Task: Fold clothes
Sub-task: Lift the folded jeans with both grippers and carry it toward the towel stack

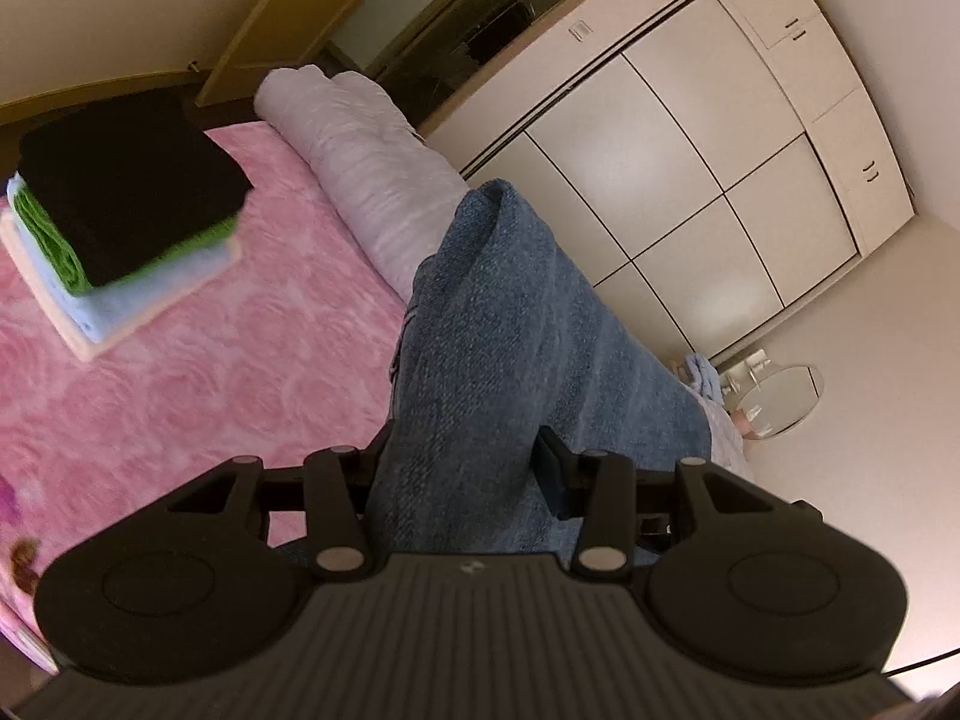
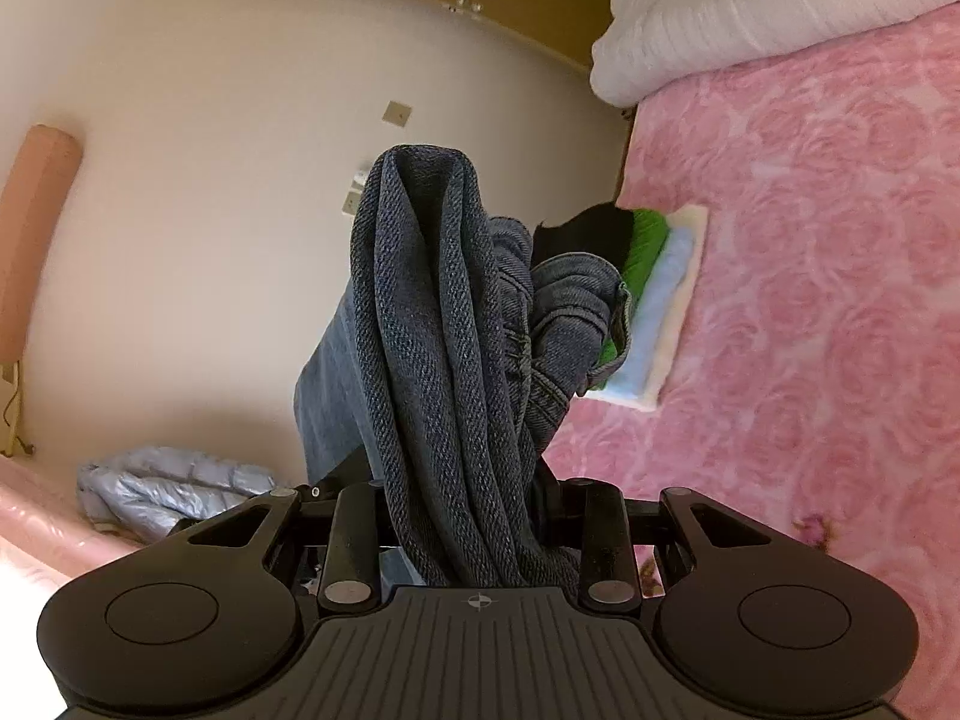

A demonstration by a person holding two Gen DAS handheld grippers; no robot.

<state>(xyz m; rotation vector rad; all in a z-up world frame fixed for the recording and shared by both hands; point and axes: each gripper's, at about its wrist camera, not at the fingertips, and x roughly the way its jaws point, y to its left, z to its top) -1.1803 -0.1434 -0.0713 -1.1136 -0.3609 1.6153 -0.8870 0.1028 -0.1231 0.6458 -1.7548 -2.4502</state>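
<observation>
Blue denim jeans [image 1: 510, 336] are lifted above the pink bed [image 1: 228, 372]. My left gripper [image 1: 465, 450] is shut on a folded thickness of the jeans, which stick out past its fingers. My right gripper [image 2: 462, 480] is shut on a bunched, rolled part of the same jeans [image 2: 432, 330], with more denim hanging behind. A stack of folded clothes [image 1: 120, 216], black on top, then green, light blue and cream, lies on the bed; it also shows in the right wrist view [image 2: 660, 294], partly hidden by the jeans.
A rolled white duvet [image 1: 372, 168] lies along the bed's far edge, also in the right wrist view [image 2: 750, 12]. Cream wardrobe doors [image 1: 690, 192] stand beyond. A silvery puffer jacket [image 2: 168, 498] lies at lower left. A round glass table [image 1: 774, 402] stands by the wardrobe.
</observation>
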